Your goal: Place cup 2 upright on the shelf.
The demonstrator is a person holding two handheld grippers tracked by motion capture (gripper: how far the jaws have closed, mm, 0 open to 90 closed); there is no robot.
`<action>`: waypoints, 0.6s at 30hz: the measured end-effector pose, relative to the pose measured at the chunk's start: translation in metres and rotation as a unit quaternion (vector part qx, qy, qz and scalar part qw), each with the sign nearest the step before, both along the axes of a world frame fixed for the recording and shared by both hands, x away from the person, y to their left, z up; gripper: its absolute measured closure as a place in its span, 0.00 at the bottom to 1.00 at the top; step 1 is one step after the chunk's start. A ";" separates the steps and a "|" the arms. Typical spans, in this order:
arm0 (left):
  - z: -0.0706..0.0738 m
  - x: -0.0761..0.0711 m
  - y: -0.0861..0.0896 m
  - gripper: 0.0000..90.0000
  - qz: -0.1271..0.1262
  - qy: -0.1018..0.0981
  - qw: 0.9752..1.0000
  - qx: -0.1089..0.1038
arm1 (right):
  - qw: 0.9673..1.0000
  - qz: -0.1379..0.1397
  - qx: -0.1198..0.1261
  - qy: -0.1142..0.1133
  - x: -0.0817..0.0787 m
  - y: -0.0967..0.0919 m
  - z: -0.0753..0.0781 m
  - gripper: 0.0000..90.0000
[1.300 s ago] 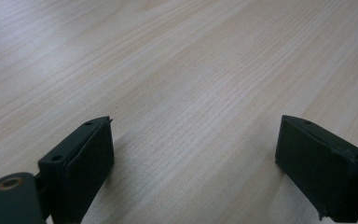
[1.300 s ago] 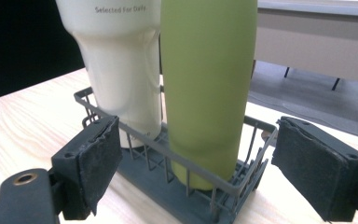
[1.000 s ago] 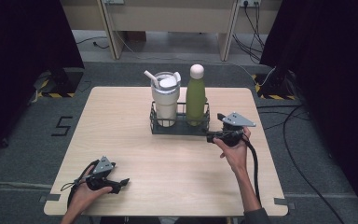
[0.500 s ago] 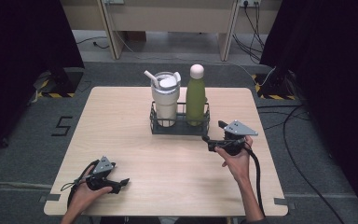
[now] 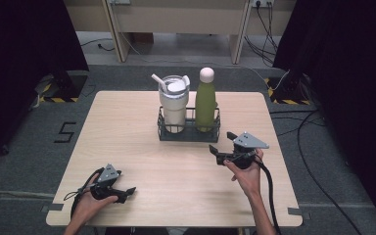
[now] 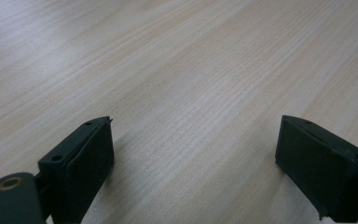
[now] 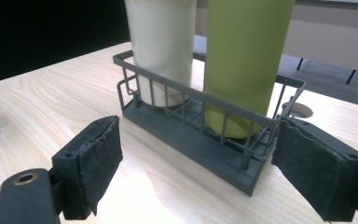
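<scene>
In my right gripper view, the cream tumbler [image 7: 161, 46] and green bottle [image 7: 247, 60] are cut off by the top edge. The wire rack [image 7: 200, 135] hides both bases. Print on the tumbler is too small to read.

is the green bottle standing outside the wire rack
No, the green bottle stands inside the wire rack, beside the white tumbler.

matt pale wood table [image 5: 127, 127]; dark wire rack [image 7: 200, 135]; smooth matt green bottle [image 7: 244, 60].
</scene>
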State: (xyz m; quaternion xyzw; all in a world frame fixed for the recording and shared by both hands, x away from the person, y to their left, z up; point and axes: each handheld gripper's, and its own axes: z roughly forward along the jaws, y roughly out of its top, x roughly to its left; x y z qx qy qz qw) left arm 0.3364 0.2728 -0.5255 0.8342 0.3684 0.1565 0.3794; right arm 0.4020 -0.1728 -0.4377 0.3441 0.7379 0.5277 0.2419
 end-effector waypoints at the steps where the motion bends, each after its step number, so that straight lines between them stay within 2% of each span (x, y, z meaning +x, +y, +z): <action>1: 0.000 0.000 0.000 0.12 0.000 0.000 1.000 0.000 | 1.000 0.001 -0.001 0.001 -0.001 0.000 -0.001 0.17; 18: 0.000 0.000 0.000 0.12 0.000 0.000 1.000 0.000 | 1.000 0.017 -0.006 0.012 -0.019 0.002 -0.011 0.17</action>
